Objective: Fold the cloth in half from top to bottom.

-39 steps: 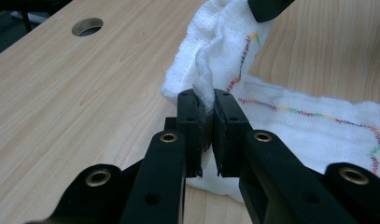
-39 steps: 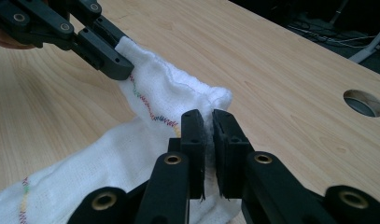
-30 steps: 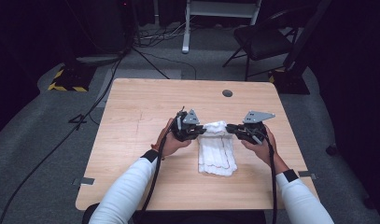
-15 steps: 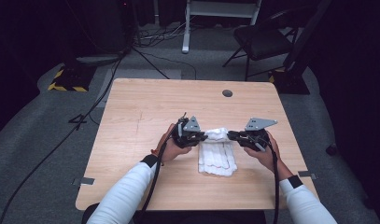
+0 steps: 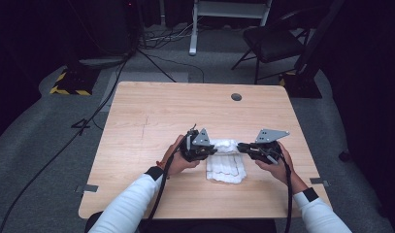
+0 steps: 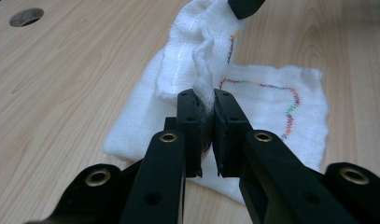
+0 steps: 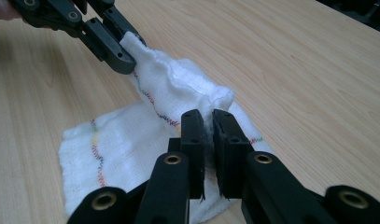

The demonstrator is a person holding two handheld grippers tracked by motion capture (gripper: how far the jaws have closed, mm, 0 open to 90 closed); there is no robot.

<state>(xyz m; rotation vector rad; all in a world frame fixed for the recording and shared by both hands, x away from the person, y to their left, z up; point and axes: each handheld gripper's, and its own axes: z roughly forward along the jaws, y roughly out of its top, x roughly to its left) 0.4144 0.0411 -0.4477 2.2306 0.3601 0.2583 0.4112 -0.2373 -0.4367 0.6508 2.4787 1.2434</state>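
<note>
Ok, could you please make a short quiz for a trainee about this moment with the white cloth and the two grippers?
1. True or false: the left gripper is shut on the white cloth.
2. Which part of the cloth is lifted off the wooden table?
A. the far edge, held between both grippers
B. the near edge, towards the person
C. none, it lies fully flat
3. What decorates the cloth in both gripper views?

Key:
1. True; its pads pinch a fold of cloth.
2. A; the right gripper pinches the same raised edge, while the rest lies on the table.
3. A line of multicoloured zigzag stitching.
</note>
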